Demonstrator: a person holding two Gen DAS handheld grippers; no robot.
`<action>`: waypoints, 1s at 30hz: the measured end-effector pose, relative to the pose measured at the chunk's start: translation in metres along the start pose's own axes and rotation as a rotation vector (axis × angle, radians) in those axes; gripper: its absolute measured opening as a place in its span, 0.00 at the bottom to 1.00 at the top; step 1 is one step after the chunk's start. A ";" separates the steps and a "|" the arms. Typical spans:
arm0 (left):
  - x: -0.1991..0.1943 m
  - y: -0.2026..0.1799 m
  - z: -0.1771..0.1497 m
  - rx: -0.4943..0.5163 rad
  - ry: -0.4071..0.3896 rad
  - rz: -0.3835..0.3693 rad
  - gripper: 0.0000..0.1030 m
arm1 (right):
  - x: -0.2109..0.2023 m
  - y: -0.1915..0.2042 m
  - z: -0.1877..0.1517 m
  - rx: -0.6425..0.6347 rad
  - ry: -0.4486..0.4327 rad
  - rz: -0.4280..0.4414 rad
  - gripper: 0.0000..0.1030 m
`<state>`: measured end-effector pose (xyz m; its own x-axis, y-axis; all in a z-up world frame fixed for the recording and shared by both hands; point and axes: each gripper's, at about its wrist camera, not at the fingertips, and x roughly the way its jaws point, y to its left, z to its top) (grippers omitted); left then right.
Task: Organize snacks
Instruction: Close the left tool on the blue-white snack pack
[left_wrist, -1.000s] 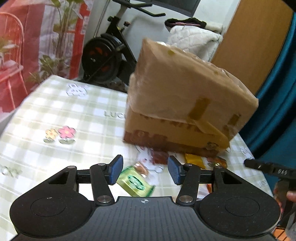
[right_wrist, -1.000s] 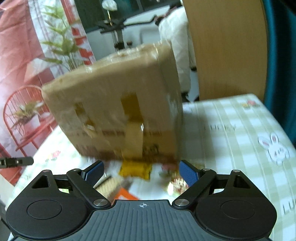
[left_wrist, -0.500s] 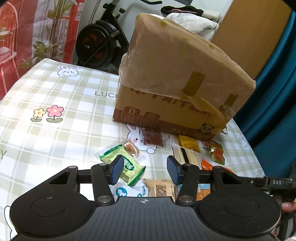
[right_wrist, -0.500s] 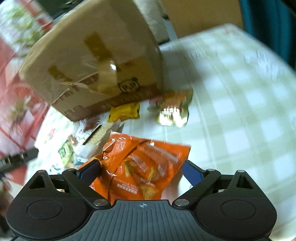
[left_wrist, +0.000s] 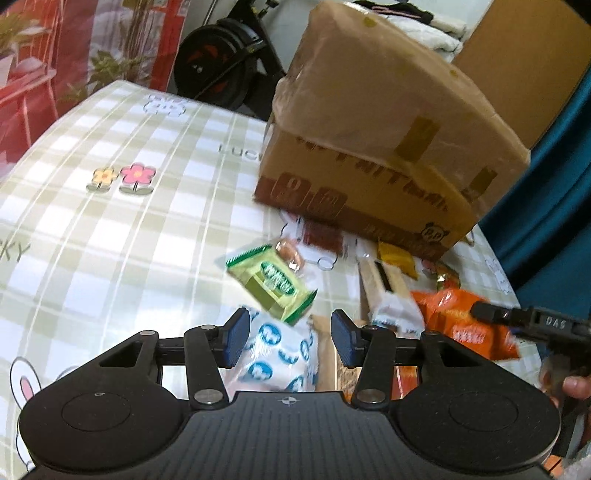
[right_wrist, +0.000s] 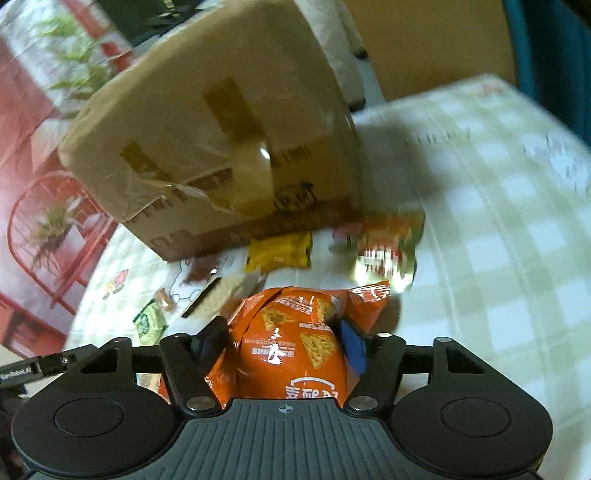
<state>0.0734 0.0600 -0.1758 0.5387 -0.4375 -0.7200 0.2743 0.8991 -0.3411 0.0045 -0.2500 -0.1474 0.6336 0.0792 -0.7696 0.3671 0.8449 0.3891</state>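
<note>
Several snack packets lie on the checked tablecloth (left_wrist: 110, 229) in front of a taped cardboard box (left_wrist: 369, 129). My right gripper (right_wrist: 282, 336) is closing, and its pads press the sides of an orange chip bag (right_wrist: 291, 343), which bulges between them. My left gripper (left_wrist: 288, 332) stands open, its jaws a little narrower than before, just over a white packet with blue print (left_wrist: 277, 354); the pads do not touch it. A green packet (left_wrist: 273, 282) lies just beyond the left fingertips. The orange chip bag (left_wrist: 461, 325) also shows at the right of the left wrist view.
A yellow packet (right_wrist: 280, 251) and a shiny red-green packet (right_wrist: 388, 243) lie at the foot of the cardboard box (right_wrist: 221, 129). A long beige cracker pack (left_wrist: 388, 291) sits between the two grippers. An exercise bike (left_wrist: 221, 66) stands beyond the table's far edge.
My right gripper's jaws have come together onto the orange chip bag. Both grippers have sunk toward the table; the white and blue packet now lies under the left fingers.
</note>
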 end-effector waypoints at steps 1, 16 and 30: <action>0.000 0.001 -0.002 -0.002 0.004 0.003 0.49 | -0.002 0.003 0.002 -0.024 -0.016 -0.006 0.56; 0.018 0.005 -0.009 -0.020 0.061 0.070 0.52 | -0.016 -0.001 0.010 -0.009 -0.151 0.042 0.55; 0.038 0.009 -0.007 0.012 0.075 0.159 0.63 | -0.007 0.005 0.000 -0.026 -0.126 0.063 0.55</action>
<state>0.0907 0.0519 -0.2101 0.5153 -0.2870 -0.8075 0.2004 0.9565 -0.2121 0.0024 -0.2462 -0.1403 0.7361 0.0668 -0.6736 0.3068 0.8541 0.4200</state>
